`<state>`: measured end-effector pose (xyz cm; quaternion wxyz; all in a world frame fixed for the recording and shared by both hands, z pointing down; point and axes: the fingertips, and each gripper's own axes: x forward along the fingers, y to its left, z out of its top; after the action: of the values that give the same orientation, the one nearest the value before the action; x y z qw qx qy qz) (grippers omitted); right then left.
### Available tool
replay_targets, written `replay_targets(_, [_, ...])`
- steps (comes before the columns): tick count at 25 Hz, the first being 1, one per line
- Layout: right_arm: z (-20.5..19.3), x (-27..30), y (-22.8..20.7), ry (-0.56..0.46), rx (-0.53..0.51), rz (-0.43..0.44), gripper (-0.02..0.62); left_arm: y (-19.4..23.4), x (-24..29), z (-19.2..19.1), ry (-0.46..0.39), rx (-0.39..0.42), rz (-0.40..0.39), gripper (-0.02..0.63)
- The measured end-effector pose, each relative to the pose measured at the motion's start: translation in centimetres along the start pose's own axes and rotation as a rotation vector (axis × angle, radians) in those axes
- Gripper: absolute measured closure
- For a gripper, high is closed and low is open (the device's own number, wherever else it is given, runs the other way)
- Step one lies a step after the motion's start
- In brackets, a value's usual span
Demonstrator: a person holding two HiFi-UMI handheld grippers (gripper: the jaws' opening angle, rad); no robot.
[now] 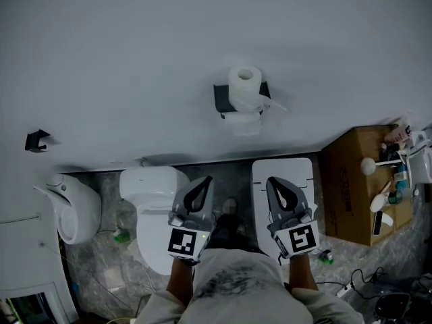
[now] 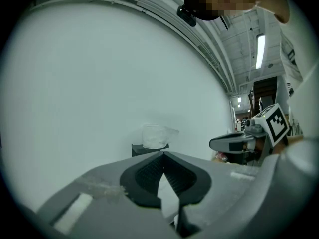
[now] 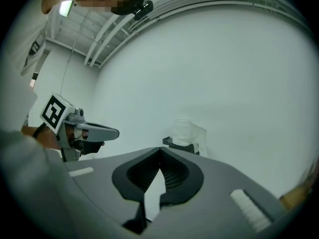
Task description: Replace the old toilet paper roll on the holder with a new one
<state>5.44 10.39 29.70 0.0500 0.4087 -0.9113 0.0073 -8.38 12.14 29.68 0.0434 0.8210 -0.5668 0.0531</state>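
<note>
Nearest to me, below my pale shirt, I hold both tongs side by side, pointing at the wall ahead. My left tongs are pressed fully together, the ribbed black pads meeting at the tip, with nothing between them. My right tongs are just the same: closed tight and empty. The two are near each other but apart, each with its marker cube facing up toward me.

Beneath them is the grey stone-patterned floor. A white toilet stands under my left tongs, and a second white fixture lies under my right ones. Further to the left is a rounded white basin-like piece. To the right stands a brown cardboard box with small bottles and odds and ends on top, too small to make out.

Beyond all this rises the plain white wall. On it, straight ahead of both tongs and well apart from them, a black holder is mounted. The toilet paper roll sits upright on top of it, with a loose tail of paper hanging below. Far off to the left, a small black hook sticks out of the wall.
</note>
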Motion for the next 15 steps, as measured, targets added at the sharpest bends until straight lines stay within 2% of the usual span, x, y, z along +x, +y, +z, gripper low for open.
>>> replay_targets(15, [-3.8, 8.0, -3.8, 0.089, 0.007, -0.051, 0.594, 4.4, 7.5, -4.1, 0.061, -0.036, -0.075, 0.604])
